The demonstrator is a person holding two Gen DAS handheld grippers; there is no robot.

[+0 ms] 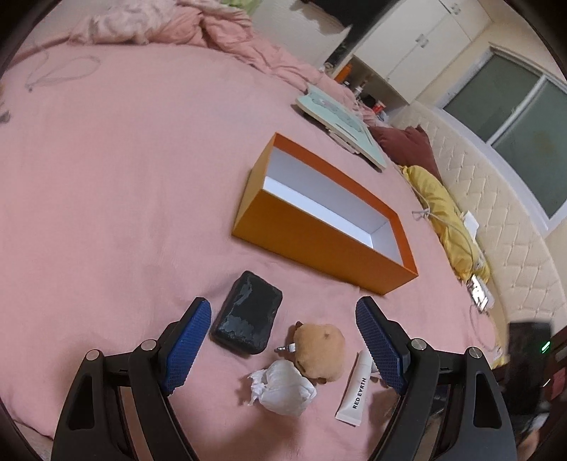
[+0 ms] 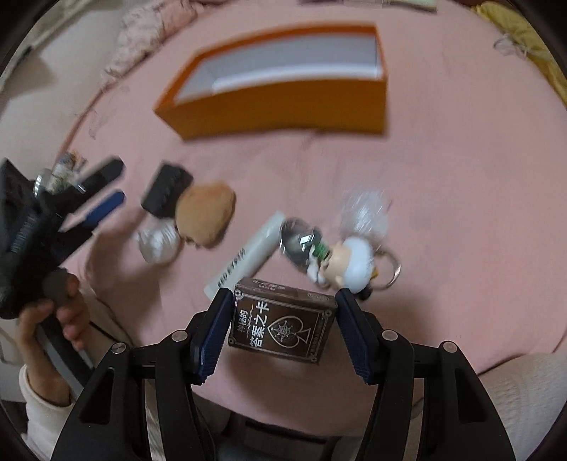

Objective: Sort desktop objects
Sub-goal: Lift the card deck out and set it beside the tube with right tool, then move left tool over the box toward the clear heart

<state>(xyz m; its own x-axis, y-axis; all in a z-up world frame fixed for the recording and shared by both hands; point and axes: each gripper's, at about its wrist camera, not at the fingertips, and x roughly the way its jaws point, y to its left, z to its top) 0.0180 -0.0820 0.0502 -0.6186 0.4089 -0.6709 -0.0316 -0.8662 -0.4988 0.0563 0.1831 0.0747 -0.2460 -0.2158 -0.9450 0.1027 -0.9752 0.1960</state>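
Note:
On the pink bed stands an open, empty orange box (image 1: 319,244) (image 2: 283,106). My left gripper (image 1: 283,308) (image 2: 102,191) is open and hovers over a black case (image 1: 248,314), a tan plush (image 1: 320,345), a crumpled tissue (image 1: 283,388) and a white tube (image 1: 354,386), touching none of them. My right gripper (image 2: 285,296) is shut on a brown card box (image 2: 283,322), held off the sheet with both pads on its sides. Just beyond it lie a figure keychain (image 2: 349,262), a small shiny bottle (image 2: 301,244) and the tube (image 2: 248,251).
A teal book (image 1: 340,120) lies beyond the orange box. A yellow pillow (image 1: 443,212) and a padded headboard (image 1: 496,220) run along the right. A bunched pink duvet (image 1: 159,25) sits at the back. A person's hand (image 2: 53,319) holds the left gripper.

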